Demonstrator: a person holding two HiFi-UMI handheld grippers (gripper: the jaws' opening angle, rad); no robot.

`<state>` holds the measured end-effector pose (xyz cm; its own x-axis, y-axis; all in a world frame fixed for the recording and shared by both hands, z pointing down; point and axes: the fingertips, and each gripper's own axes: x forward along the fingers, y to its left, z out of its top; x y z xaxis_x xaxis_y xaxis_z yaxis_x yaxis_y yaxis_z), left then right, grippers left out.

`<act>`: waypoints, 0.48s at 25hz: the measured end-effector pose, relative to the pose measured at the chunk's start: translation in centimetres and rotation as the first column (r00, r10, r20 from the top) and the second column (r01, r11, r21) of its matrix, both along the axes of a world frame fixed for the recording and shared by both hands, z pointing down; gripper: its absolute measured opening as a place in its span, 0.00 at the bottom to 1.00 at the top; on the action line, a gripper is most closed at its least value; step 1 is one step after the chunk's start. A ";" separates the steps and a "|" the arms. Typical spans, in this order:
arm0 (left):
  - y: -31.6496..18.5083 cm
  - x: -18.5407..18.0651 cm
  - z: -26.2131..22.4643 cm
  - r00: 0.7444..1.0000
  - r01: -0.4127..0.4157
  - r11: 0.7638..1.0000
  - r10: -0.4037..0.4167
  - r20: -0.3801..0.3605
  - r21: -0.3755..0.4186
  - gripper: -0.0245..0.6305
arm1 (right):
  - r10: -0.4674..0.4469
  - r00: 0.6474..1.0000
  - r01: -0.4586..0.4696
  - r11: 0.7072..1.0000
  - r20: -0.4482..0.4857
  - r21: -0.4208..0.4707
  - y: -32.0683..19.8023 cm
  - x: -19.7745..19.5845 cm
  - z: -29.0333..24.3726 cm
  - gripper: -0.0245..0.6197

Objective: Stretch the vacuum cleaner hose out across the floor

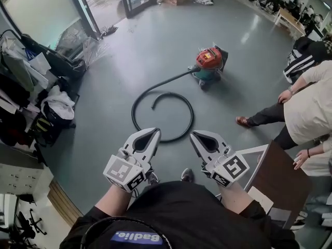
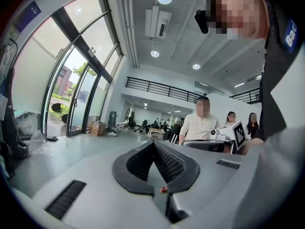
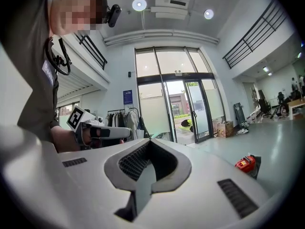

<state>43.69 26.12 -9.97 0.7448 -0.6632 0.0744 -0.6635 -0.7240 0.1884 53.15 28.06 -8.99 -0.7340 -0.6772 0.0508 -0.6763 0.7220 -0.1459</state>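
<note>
Head view: left gripper and right gripper held side by side, each with jaws pressed together on nothing, tips aimed toward the vacuum cleaner. Same story in both gripper views: ribbed pads meeting at the tip, only floor and room beyond.

Vacuum cleaner hose lying on the grey floor between the grippers and the vacuum cleaner. One end plugged into the machine, the rest curled in a nearly full ring. Free end tucked inside that ring, on the side facing the vacuum cleaner. Judging by that, stretching not yet begun.

To do it well:
- Open one gripper first.
- Reach past the ring's near arc for the free end.
- Clamp just behind the tip.
- Carry it straight away from the vacuum cleaner, so as to unroll the ring without kinks.

Better to keep the pull gentle, to avoid dragging the canister along. Also worth steering clear of the bystander's brown shoe, on the near right of the vacuum cleaner.
</note>
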 end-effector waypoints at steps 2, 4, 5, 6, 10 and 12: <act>-0.5 0.4 -0.2 1.000 0.006 1.000 -0.006 0.004 -0.002 0.05 | 0.000 1.000 0.000 1.000 0.006 -0.006 -0.5 0.7 0.0 0.04; -0.9 1.3 -0.4 1.000 0.010 1.000 -0.010 0.010 -0.001 0.05 | -0.005 1.000 0.005 1.000 0.016 -0.007 -1.0 1.6 -0.1 0.04; -1.0 1.8 -0.4 1.000 0.013 1.000 -0.013 0.015 0.001 0.05 | -0.010 1.000 0.010 1.000 0.022 -0.007 -1.2 2.1 -0.1 0.04; -1.1 2.4 -0.4 1.000 0.016 1.000 -0.016 0.020 0.003 0.05 | -0.017 0.999 0.017 1.000 0.027 -0.005 -1.3 2.6 0.0 0.04; -1.3 4.0 -0.2 0.998 0.048 0.999 -0.048 0.043 0.013 0.05 | -0.048 0.998 0.047 0.999 0.034 0.007 -1.6 4.4 0.4 0.04; -1.9 4.1 -0.2 0.996 0.074 0.997 -0.075 0.047 0.018 0.05 | -0.061 0.997 0.061 0.998 0.037 0.005 -2.2 4.9 0.7 0.04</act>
<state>47.76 24.17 -10.17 0.6891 -0.7181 0.0970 -0.7237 -0.6750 0.1439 58.06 25.85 -8.27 -0.7755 -0.6310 0.0203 -0.6248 0.7626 -0.1676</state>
